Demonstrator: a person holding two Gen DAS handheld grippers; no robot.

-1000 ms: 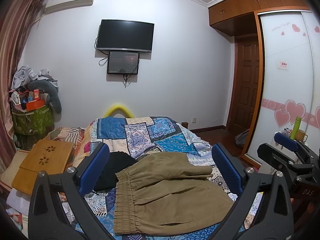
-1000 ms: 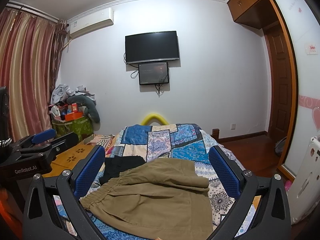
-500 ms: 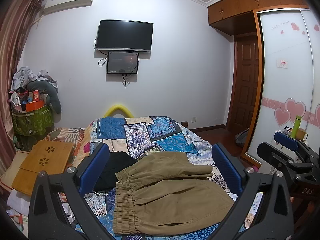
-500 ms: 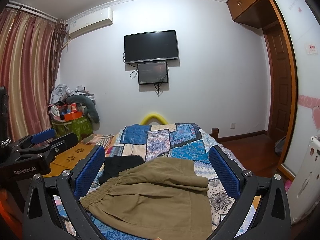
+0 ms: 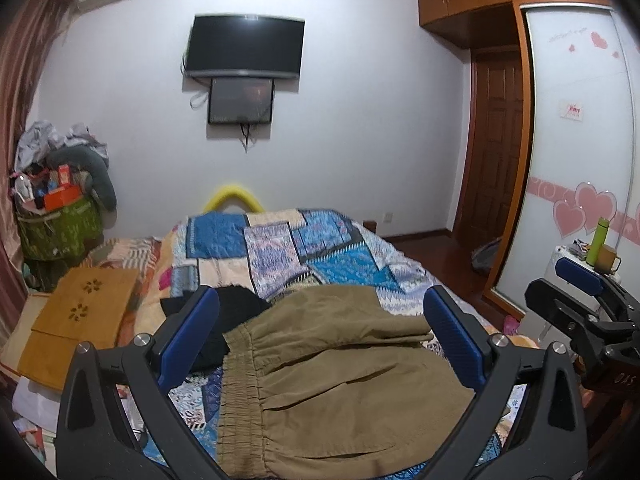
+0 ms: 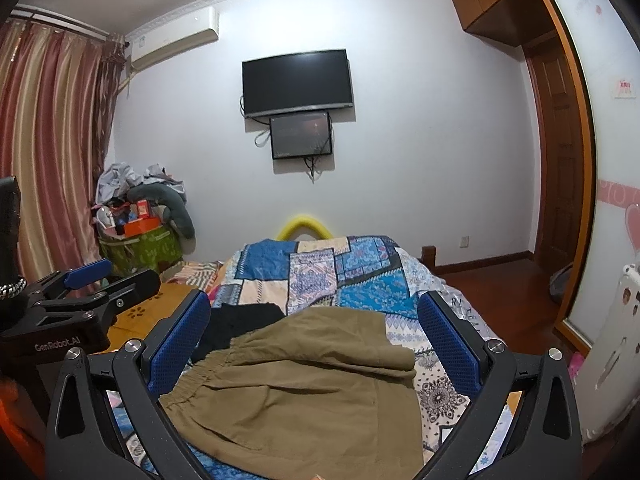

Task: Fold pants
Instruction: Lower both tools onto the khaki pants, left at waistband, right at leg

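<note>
pants [image 5: 336, 376] lie on the quilt [image 5: 280, 248] at the near end of the bed, khaki, already doubled over: a top layer folded across, elastic waistband toward the left. seen again from the right wrist [image 6: 304, 384], waistband at lower left, folded edge running toward the right.

left gripper [image 5: 320, 336] hangs above the pants, jaws wide, blue pads either side of the cloth in view, nothing between them. cannot tell whether any fingertip touches fabric; it looks clear of it.

right gripper [image 6: 316, 336] likewise above the pants, jaws wide, holding nothing. each gripper shows at the edge of the other's view: right one at far right of the left wrist view, left one at far left of the right wrist view. the two sit side by side, apart.

black garment [image 5: 224, 320] lies on the quilt just left of the pants, its edge touching or tucked under the waistband corner.

wooden board [image 5: 80, 312] rests left of the bed. tv [image 6: 298, 80] on the far wall, smaller screen [image 6: 301, 135] just below it. curtain [image 6: 48, 140] at left, heaped basket [image 6: 140, 240] in the corner near it. green bottle [image 5: 599, 240] and mug [image 5: 608, 259] stand at far right by the wardrobe door.
</note>
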